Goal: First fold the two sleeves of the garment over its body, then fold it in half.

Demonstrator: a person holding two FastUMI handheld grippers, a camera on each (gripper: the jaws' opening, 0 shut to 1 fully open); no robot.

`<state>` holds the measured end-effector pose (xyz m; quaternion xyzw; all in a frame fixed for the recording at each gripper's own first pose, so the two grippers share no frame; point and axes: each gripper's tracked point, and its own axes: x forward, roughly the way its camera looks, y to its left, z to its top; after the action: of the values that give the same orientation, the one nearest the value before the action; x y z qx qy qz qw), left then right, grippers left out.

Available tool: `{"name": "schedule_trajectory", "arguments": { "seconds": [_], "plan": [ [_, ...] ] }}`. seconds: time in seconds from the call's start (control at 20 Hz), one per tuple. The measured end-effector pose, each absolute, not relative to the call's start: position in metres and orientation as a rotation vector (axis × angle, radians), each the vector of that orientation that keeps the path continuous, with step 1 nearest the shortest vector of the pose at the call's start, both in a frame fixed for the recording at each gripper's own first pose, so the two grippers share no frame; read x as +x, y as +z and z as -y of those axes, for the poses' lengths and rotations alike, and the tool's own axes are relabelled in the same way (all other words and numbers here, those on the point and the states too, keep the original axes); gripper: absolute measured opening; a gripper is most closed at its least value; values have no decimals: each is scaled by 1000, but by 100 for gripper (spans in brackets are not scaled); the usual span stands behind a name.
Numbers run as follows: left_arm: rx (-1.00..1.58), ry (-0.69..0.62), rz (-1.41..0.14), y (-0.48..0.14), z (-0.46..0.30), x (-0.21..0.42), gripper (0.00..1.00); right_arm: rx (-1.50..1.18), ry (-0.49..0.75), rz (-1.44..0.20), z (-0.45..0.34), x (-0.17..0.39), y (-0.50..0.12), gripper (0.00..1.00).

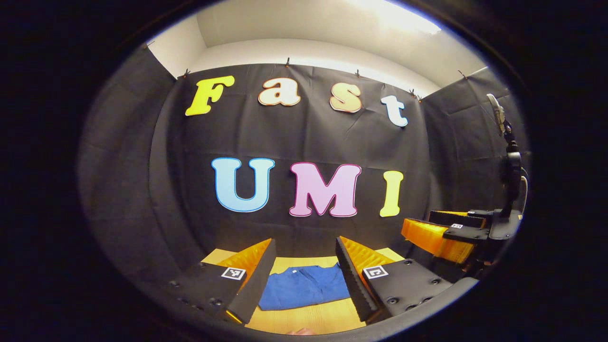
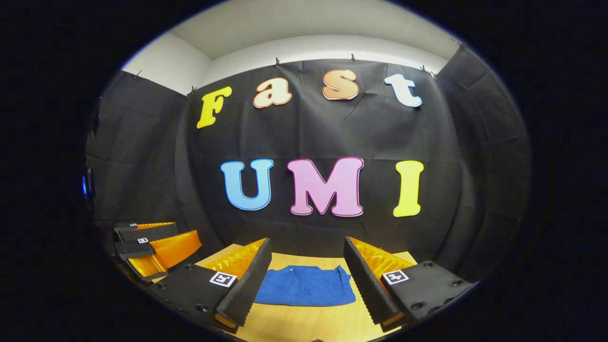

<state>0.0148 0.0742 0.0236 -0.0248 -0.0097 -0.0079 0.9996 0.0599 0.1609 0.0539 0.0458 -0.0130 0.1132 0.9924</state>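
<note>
Over the desk (image 1: 308,320) both my grippers hang wide open, holding nothing. Blue garment (image 1: 304,286) lies flat on the desk, beyond the left gripper (image 1: 304,280) and right gripper (image 2: 306,280), touching neither.

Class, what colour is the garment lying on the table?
Blue garment; the right gripper view shows it best.
</note>
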Motion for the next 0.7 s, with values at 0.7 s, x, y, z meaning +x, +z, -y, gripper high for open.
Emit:
{"name": "schedule_trajectory", "arguments": {
  "seconds": [0.7],
  "plan": [
    [-66,87,20,44,-81,-24,72,32,235,93,-153,15,84,96]
  ]
}}
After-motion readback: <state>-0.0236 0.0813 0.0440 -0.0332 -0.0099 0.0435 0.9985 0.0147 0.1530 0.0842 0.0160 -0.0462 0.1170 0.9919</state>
